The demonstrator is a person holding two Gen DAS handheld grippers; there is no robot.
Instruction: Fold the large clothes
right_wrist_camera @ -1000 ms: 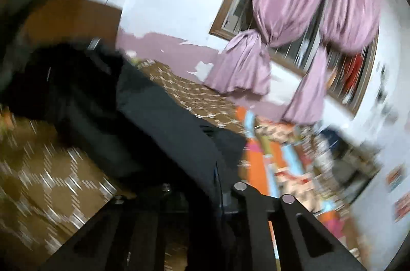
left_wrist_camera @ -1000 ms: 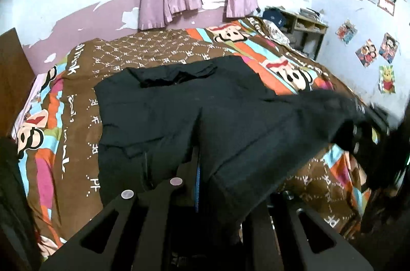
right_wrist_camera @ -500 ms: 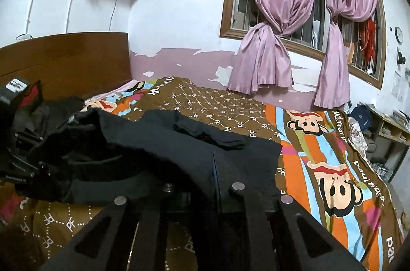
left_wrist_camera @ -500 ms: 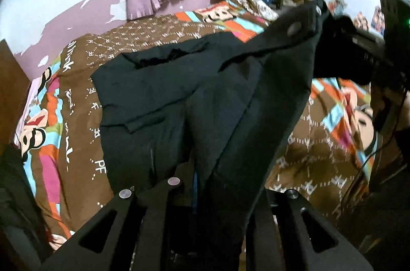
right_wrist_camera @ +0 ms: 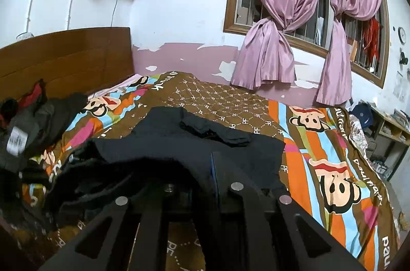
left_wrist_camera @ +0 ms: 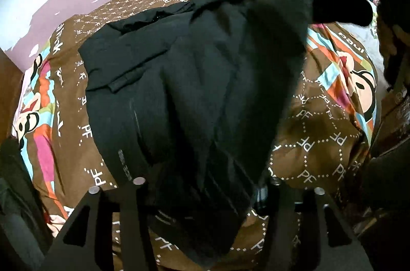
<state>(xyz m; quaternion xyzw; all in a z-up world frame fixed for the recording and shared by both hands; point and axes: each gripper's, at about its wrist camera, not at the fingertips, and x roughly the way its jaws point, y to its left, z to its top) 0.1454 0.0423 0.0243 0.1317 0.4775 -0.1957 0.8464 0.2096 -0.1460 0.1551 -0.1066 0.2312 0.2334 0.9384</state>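
A large black garment (left_wrist_camera: 159, 81) lies spread on the patterned bedspread (left_wrist_camera: 320, 132). One side of it is lifted in a steep fold (left_wrist_camera: 269, 2) toward the upper right of the left wrist view. My left gripper (left_wrist_camera: 205, 184) points down at the near hem. Its jaws are opening and stand wide apart, with slack black cloth hanging between them and the pads off it. In the right wrist view my right gripper (right_wrist_camera: 202, 184) is shut on an edge of the black garment (right_wrist_camera: 205, 150), which drapes over its fingers (right_wrist_camera: 238, 196) and bunches to the left.
A heap of dark clothes (right_wrist_camera: 28, 132) sits by the wooden headboard (right_wrist_camera: 66, 58). Tied pink curtains (right_wrist_camera: 269, 53) hang at the barred window. A low shelf (right_wrist_camera: 387, 125) with clutter stands past the bed's right side. Brown bedspread (right_wrist_camera: 217, 96) shows beyond the garment.
My left gripper sank toward the bed and its jaws spread from shut to wide apart. The right gripper raised the garment's side higher, and the fold now stands up at the upper right.
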